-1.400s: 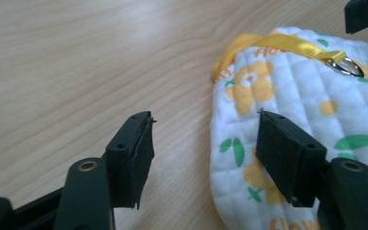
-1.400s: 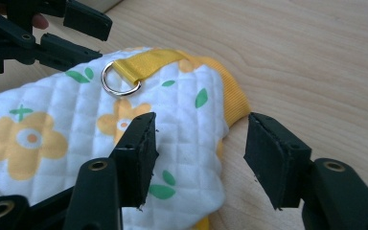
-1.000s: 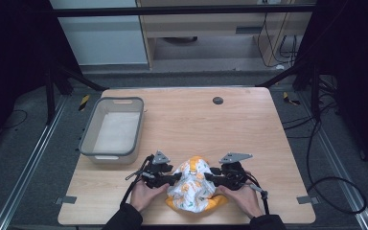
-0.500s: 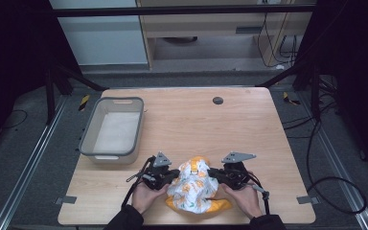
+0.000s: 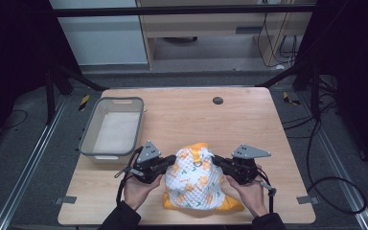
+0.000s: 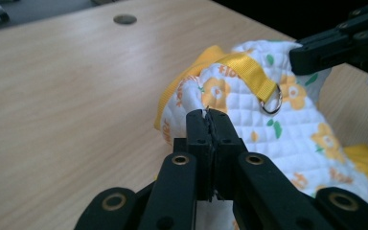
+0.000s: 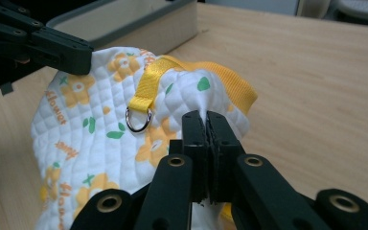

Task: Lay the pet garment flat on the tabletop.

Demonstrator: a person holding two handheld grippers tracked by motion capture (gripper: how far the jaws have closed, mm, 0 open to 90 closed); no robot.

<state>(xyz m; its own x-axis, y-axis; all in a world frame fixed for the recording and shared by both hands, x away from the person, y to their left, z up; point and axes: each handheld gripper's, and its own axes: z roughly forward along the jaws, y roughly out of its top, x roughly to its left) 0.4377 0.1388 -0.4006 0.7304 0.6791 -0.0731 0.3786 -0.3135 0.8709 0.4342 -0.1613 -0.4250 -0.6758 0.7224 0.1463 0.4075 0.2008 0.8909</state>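
Observation:
A white quilted garment (image 5: 194,179) with yellow flowers and orange-yellow trim hangs between my two grippers near the table's front edge, its lower part resting on the wood. My left gripper (image 5: 172,159) is shut on the cloth's left top edge (image 6: 287,129), the jaws pinched together (image 6: 206,115). My right gripper (image 5: 215,160) is shut on the right top edge (image 7: 86,134), with fabric bunched at its tips (image 7: 205,117). A yellow strap with a metal D-ring (image 7: 139,120) lies across the top between them.
A grey plastic tub (image 5: 88,139) stands at the left of the wooden table (image 5: 249,120), close behind my left hand. A small dark round hole (image 5: 217,100) sits at the back middle. Cables lie on the floor to the right.
Both grippers have closed on the garment's top edge and risen, pulling the cloth up from lying flat so it now stands stretched between them.

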